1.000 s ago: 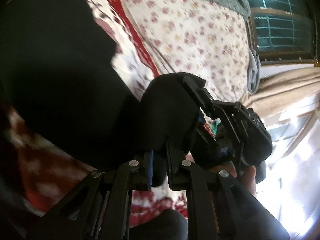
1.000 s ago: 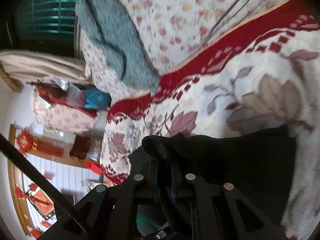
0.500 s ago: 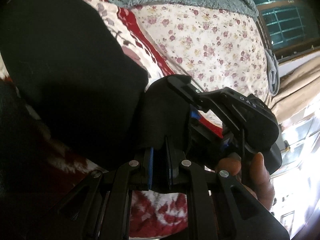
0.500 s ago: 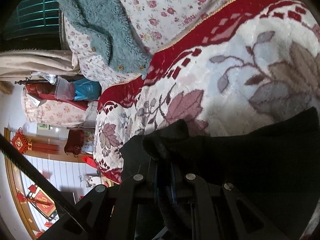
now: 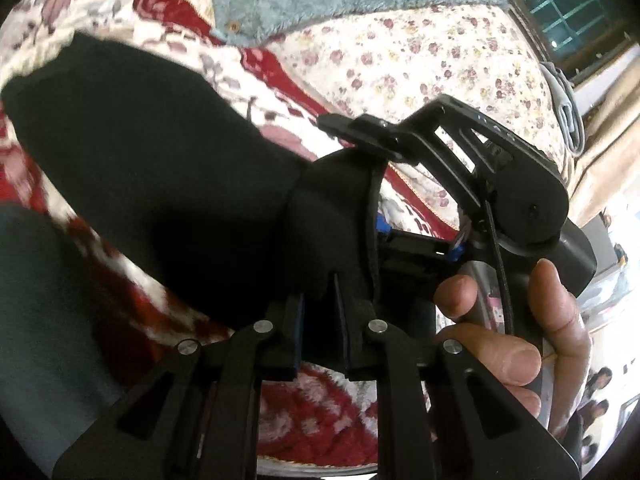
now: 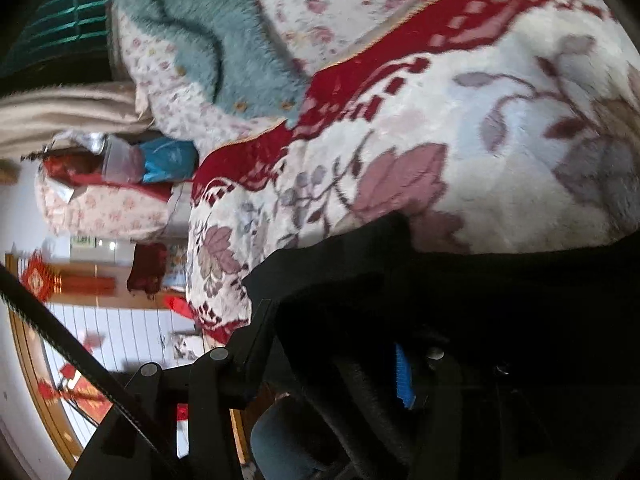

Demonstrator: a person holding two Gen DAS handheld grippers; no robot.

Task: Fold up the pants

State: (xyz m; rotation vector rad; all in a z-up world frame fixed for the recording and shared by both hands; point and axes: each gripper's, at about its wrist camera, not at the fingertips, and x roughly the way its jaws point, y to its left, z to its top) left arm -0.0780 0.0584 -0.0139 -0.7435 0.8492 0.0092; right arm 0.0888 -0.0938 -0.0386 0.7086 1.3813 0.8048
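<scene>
Evidently we keep the left hand-held gripper [image 5: 320, 320] pinched on a bunched fold of the black pants [image 5: 160, 184] over the bed's floral blanket [image 6: 500, 128], steadying it while the right hand-held gripper [image 6: 332, 344] opens, seemingly letting its edge drop.

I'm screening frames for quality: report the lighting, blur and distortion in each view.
Left wrist: fisheye bends the bed; window side at right is blown out; the black pants are featureless shadow, the left edge smeared. Right wrist: motion blur softens the blanket; pants are underexposed; dark vignette in the corners.
</scene>
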